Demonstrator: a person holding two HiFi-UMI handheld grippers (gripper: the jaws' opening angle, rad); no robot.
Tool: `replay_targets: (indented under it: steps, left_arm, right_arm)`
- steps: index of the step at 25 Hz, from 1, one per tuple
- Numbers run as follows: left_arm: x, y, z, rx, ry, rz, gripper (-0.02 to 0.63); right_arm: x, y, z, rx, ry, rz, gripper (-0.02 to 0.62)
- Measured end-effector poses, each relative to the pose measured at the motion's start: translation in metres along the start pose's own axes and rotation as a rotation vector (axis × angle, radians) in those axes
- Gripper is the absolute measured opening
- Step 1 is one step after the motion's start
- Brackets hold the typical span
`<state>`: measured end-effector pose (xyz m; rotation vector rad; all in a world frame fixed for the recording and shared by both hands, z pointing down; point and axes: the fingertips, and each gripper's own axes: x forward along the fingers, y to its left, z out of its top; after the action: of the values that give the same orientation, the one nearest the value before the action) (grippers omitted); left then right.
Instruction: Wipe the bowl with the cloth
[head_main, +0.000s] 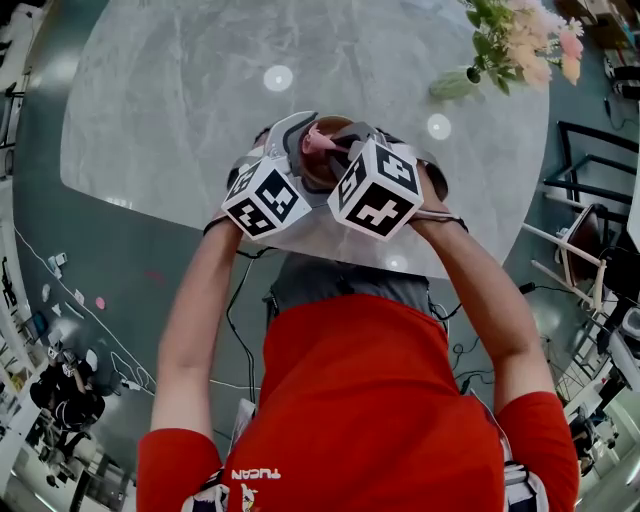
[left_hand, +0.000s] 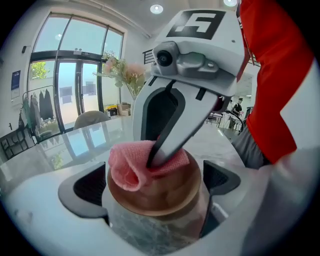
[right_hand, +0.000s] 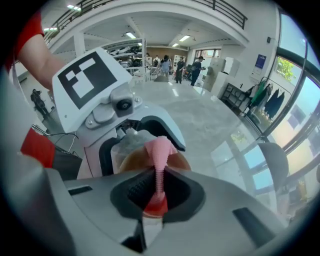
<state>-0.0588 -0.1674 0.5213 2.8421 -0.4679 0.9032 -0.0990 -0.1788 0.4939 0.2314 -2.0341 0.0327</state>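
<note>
Over table (head_main: 180, 110), near its edge: left gripper (left_hand: 155, 197) clamped across brown bowl (left_hand: 167, 192). Right gripper (right_hand: 159, 186) pinching pink cloth (left_hand: 127, 162), which is pressed onto bowl face. Wiping step looks in hand. Next move: sweep cloth round surface with bowl clamp firm.

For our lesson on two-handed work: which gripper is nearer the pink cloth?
Right. The right gripper pinches the cloth between its jaws and holds it against the bowl. The left gripper only clamps the bowl by its sides, with the cloth lying on top.
</note>
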Motion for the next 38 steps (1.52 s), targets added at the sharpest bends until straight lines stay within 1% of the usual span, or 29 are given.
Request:
replay_targets:
  steps: [3, 6, 8, 10, 13, 15, 18, 20, 22, 25, 29, 31, 34, 38]
  left_arm:
    - [-0.001, -0.003, -0.002, -0.017, -0.01, -0.013, 0.586]
    - [-0.004, -0.004, -0.001, -0.02, -0.018, -0.008, 0.586]
    - [-0.007, -0.004, 0.001, -0.015, -0.027, 0.003, 0.586]
    - [-0.014, -0.003, 0.005, -0.015, -0.042, 0.023, 0.586]
    - [-0.032, -0.001, 0.019, -0.021, -0.088, 0.074, 0.586]
    - [-0.049, 0.0, 0.037, -0.025, -0.142, 0.119, 0.586]
    - [-0.079, 0.001, 0.067, -0.039, -0.233, 0.212, 0.583]
    - [-0.096, -0.001, 0.088, -0.067, -0.291, 0.265, 0.58]
    - [-0.11, -0.008, 0.107, -0.094, -0.334, 0.298, 0.57]
    - [-0.124, -0.02, 0.13, -0.091, -0.369, 0.333, 0.516]
    - [-0.139, -0.029, 0.141, -0.163, -0.412, 0.401, 0.423]
    - [-0.148, -0.031, 0.146, -0.185, -0.438, 0.441, 0.375]
    - [-0.166, -0.036, 0.159, -0.189, -0.492, 0.501, 0.303]
    - [-0.185, -0.047, 0.174, -0.187, -0.541, 0.551, 0.253]
  right_arm:
    - [-0.006, -0.002, -0.002, 0.026, -0.031, -0.002, 0.021]
    - [-0.012, -0.001, -0.003, 0.056, -0.061, 0.001, 0.021]
    - [-0.019, -0.002, -0.003, 0.094, -0.095, 0.0, 0.021]
    - [-0.03, -0.003, -0.001, 0.156, -0.149, -0.001, 0.021]
    - [-0.056, -0.007, 0.003, 0.25, -0.265, -0.007, 0.021]
    - [-0.077, -0.011, 0.004, 0.298, -0.355, -0.015, 0.021]
    - [-0.107, -0.016, 0.004, 0.361, -0.504, -0.03, 0.021]
    - [-0.127, -0.018, 0.003, 0.401, -0.601, -0.035, 0.021]
    - [-0.147, -0.018, 0.004, 0.432, -0.689, -0.034, 0.021]
    - [-0.172, -0.015, 0.005, 0.432, -0.787, -0.054, 0.021]
    - [-0.2, -0.004, 0.008, 0.357, -0.881, -0.121, 0.021]
    - [-0.213, 0.002, 0.008, 0.332, -0.927, -0.144, 0.021]
    - [-0.235, 0.012, 0.006, 0.324, -0.998, -0.156, 0.021]
    - [-0.256, 0.025, 0.005, 0.313, -1.063, -0.162, 0.021]
